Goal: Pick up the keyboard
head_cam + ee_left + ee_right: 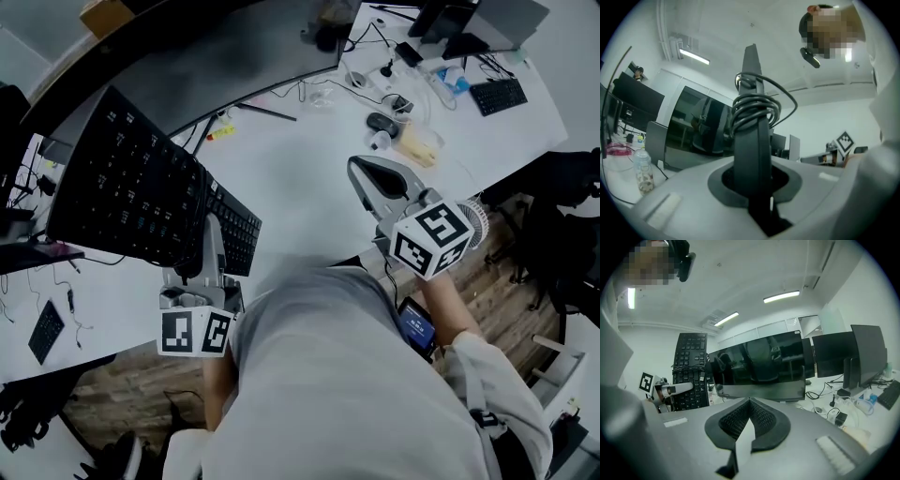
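A black keyboard (131, 187) is held up off the white desk (300, 178), standing on end with its near end close to my head. My left gripper (208, 246) is shut on its middle. In the left gripper view the keyboard (757, 154) runs edge-on between the jaws, its black cable (757, 108) coiled round it. From the right gripper view the keyboard (689, 362) stands upright at the left, clamped by the left gripper (679, 388). My right gripper (366, 178) hovers over the desk to the right, shut and empty (749, 423).
A wide dark monitor (234, 47) curves along the back of the desk. A mouse (380, 122), cables and a small keyboard (497, 94) lie at the far right. A keypad (47, 330) lies at the left. A bottle (642, 171) stands on the desk.
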The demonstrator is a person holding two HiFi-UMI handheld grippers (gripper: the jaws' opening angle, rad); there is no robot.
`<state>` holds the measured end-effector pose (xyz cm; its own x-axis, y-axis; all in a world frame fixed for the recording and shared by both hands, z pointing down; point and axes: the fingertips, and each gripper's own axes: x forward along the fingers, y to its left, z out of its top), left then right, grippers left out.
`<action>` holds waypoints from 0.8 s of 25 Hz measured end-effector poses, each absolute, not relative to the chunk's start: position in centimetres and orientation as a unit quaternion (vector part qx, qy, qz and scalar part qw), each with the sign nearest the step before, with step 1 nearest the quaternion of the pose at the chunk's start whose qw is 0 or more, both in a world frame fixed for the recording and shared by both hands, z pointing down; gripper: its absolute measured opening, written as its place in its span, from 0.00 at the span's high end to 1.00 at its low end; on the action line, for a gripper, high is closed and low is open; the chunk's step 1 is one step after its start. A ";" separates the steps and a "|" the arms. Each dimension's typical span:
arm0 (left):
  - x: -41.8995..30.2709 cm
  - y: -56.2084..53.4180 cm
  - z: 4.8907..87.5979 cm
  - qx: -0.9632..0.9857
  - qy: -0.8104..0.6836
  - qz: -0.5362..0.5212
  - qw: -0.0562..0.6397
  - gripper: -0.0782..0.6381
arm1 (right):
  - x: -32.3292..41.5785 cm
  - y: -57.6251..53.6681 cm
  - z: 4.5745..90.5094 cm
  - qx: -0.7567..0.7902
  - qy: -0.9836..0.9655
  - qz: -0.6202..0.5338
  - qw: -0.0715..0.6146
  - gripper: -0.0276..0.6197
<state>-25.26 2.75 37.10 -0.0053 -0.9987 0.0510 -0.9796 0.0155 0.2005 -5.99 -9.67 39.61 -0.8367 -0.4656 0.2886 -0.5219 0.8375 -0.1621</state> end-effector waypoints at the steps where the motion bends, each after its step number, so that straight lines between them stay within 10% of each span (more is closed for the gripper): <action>1: -25.4 2.8 37.1 0.697 -0.710 -0.052 0.085 0.89 | -6.0 -9.6 39.7 0.258 -0.951 0.120 0.120 0.96; 20: -27.8 2.8 38.4 0.671 -0.736 -0.022 0.087 0.89 | -5.9 -10.2 40.0 0.261 -0.948 0.131 0.127 0.96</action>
